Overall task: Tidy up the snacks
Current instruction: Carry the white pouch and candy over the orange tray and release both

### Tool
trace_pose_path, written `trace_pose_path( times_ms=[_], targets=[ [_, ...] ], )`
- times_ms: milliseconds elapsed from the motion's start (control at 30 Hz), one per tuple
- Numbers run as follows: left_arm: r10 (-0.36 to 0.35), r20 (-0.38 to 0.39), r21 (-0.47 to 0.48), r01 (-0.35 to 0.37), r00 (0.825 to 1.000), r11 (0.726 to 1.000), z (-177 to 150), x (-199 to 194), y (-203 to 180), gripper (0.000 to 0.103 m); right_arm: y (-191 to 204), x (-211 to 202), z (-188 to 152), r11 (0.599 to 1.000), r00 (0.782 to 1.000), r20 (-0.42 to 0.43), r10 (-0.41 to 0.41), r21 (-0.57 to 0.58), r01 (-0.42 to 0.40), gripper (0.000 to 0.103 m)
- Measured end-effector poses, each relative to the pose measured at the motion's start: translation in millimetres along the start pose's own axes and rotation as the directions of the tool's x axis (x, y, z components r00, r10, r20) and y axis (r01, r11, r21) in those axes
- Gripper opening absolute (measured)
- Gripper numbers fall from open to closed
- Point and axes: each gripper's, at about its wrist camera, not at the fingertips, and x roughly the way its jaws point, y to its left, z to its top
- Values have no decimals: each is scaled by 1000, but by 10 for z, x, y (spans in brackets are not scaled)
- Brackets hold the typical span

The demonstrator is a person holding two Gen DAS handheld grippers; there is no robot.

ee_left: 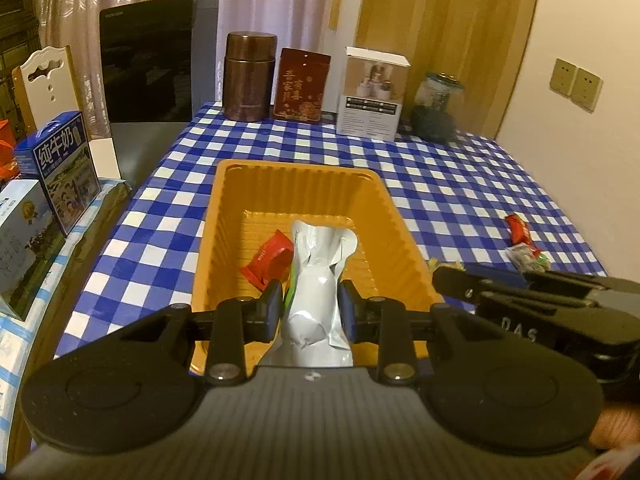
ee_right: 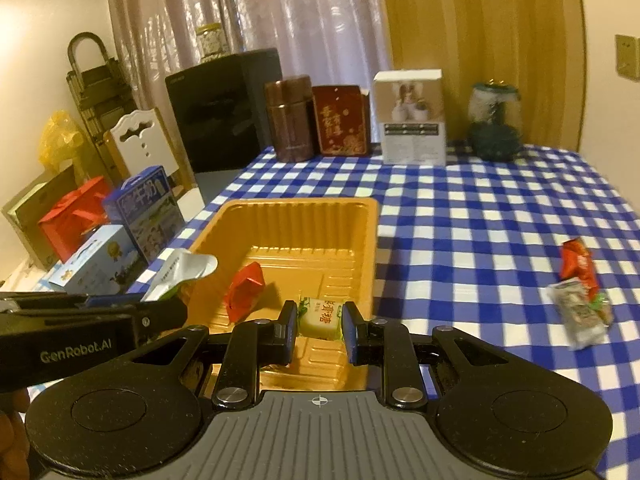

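Your left gripper [ee_left: 308, 308] is clamped on a silver foil snack pouch [ee_left: 316, 280], its pads pressing either side of the bag's waist, held over the near end of the orange plastic tray [ee_left: 296, 184]. Your right gripper [ee_right: 320, 326] is pinched on a small pale wrapped candy [ee_right: 322, 316] (green-edged wrapper, red print), also above the tray's near end. 1 red packet [ee_left: 269, 258] already lies on the tray floor, just left of the pouch.

The tray sits on the blue-and-white checked tablecloth [ee_left: 460, 184]. Off to the right, well apart from the tray, 2 more snacks lie on the cloth touching each other: a red wrapper [ee_right: 576, 264] and a clear pale packet [ee_right: 580, 316].

Along the far table edge stand a brown canister [ee_left: 248, 76], a red tin [ee_left: 304, 84], a white box [ee_left: 374, 92] and a glass jar [ee_left: 438, 104]. Milk cartons [ee_left: 64, 160] sit off the table's left side.
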Motion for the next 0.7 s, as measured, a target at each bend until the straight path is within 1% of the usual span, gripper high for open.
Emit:
trace_pose_path(
  times_ms=[300, 333, 367, 400, 700],
  targets=[
    [14, -22, -7, -14, 1000, 1000, 55, 325, 136, 28, -30, 344, 10, 998, 998, -24, 51, 22, -50, 24],
    [21, -26, -9, -22, 999, 1000, 56, 365, 148, 29, -34, 366, 13, 998, 998, -26, 52, 25, -52, 24],
    [30, -24, -10, -31, 999, 999, 56, 389, 160, 37, -40, 390, 15, 998, 998, -28, 54, 27, -54, 24],
    [35, -20, -11, -35, 999, 999, 54, 392, 169, 39, -52, 408, 16, 998, 998, -29, 57, 30, -57, 24],
    [48, -5, -38, -48, 999, 998, 40, 273, 293, 39, -107, 450, 13, 995, 997, -26, 77, 61, -75, 24]
  ],
)
